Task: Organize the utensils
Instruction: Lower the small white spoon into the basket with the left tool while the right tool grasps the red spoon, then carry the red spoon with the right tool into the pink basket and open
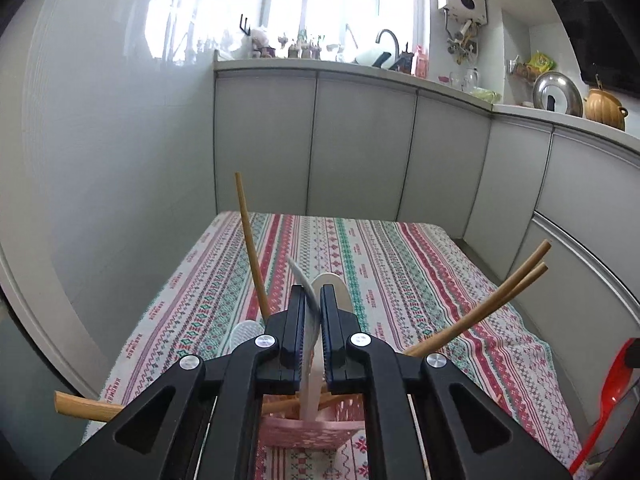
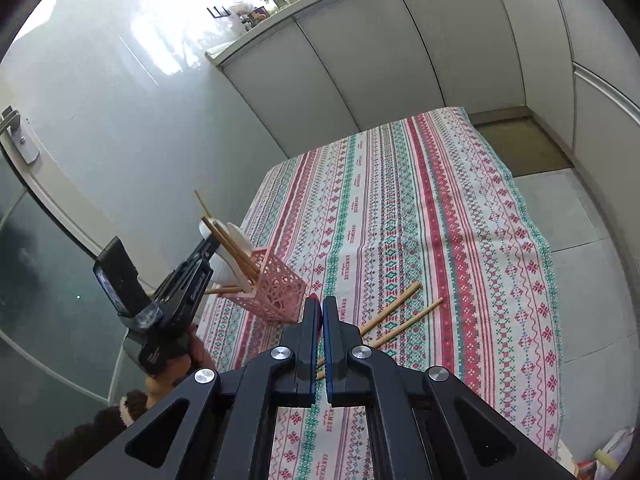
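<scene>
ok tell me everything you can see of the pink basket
The pink basket is a small square holder, plastic by its look, with lattice-cut walls. It stands tilted on the striped tablecloth near the table's left edge. Bamboo chopsticks and white spoons stick out of its top. The left claw is over it with a white spoon between its fingers.

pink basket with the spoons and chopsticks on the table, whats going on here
A person is sorting utensils into a pink lattice plastic basket on a striped patterned tablecloth. The left gripper is at the basket with a flat white plastic spoon between its fingers, lowered into the basket beside wooden chopsticks already standing there. The right gripper is shut on a red plastic spoon. Two loose wooden chopsticks lie on the cloth, not yet put away.
</scene>
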Demonstrator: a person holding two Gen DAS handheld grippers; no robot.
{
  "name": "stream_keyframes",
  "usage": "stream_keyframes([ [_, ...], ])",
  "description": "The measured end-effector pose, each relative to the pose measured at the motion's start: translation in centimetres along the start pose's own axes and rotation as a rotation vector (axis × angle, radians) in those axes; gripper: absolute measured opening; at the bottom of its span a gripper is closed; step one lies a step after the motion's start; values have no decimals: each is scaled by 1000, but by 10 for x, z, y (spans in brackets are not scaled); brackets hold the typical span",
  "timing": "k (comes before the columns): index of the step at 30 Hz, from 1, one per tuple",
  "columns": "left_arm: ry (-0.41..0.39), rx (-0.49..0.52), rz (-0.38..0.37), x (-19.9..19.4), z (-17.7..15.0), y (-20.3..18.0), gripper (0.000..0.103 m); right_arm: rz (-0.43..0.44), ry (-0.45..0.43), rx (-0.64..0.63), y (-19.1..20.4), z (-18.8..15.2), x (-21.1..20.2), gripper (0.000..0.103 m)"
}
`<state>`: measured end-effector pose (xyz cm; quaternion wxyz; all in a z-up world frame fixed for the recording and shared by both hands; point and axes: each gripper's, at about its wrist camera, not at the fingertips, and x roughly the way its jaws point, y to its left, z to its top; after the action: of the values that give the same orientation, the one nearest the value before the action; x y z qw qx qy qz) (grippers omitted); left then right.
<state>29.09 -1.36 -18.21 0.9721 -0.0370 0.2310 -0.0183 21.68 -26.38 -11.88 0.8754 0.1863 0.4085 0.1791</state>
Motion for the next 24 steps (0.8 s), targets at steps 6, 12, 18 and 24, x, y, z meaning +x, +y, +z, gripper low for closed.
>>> stream_keyframes([
  [6,66,56,-74,-33,11,-7,49,-28,-54,-12,10,7,-5,2],
  [12,169,-27,-96,-79,25,12,52,-54,-133,-57,32,15,-19,2],
  [18,322,-216,-58,-122,14,58,62,-55,-245,-83,62,30,-41,2],
  [24,391,-289,1,-123,-7,98,64,-77,-340,-145,103,37,-53,2],
])
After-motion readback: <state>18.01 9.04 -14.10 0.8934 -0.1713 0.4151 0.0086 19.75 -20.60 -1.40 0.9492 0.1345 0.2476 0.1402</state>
